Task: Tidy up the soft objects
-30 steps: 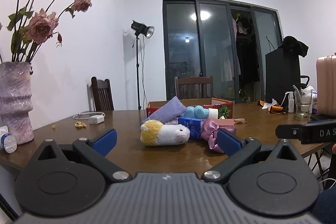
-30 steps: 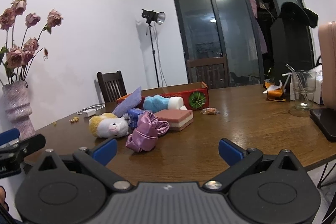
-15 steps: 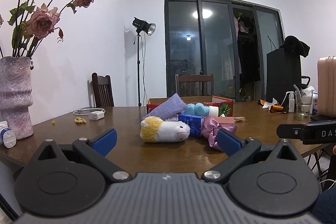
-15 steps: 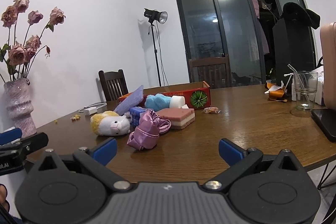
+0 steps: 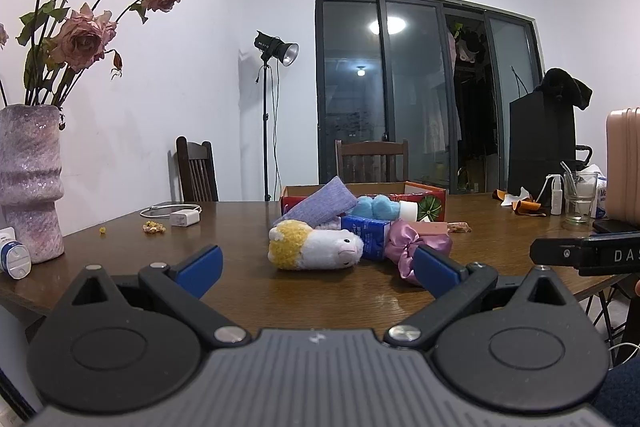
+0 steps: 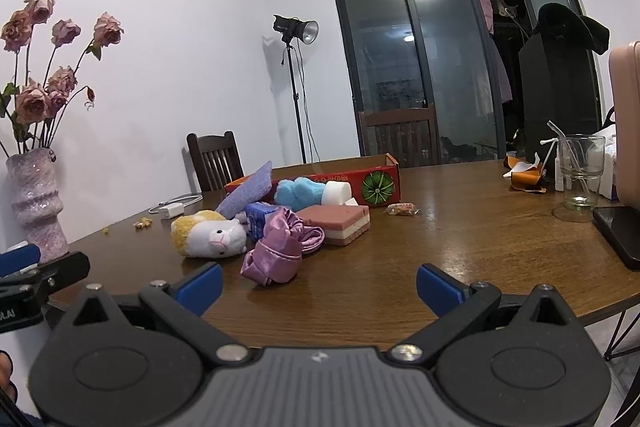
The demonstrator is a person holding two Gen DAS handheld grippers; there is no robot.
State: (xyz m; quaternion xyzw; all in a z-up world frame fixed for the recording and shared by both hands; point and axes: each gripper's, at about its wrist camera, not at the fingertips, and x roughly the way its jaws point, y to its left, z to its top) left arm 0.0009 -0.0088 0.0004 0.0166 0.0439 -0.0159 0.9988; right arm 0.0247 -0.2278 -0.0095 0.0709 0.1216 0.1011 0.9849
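Brown wooden tabletop (image 6: pixel 460 235) carries the soft things heaped before the red box (image 6: pixel 320 179): plush toy (image 5: pixel 316 245), pink satin pouch (image 6: pixel 276 247), layered sponge (image 6: pixel 336 223). Left claw (image 5: pixel 316 267) and right claw (image 6: pixel 318 283) gape wide, empty; seemingly nothing is sorted.

1. White letters "DAS" are showing on the black body of the right claw (image 5: pixel 588 254), at about 3 o'clock in the left wrist view; the word is running off the edge.
2. Letters "LAI" are showing on the left claw (image 6: pixel 24 307) at 9 o'clock in the right wrist view.
3. "Me" is beginning a label on a white pack (image 5: pixel 601 195) at 3 o'clock.
4. Print on the blue carton (image 5: pixel 366 229) is staying too small to read.
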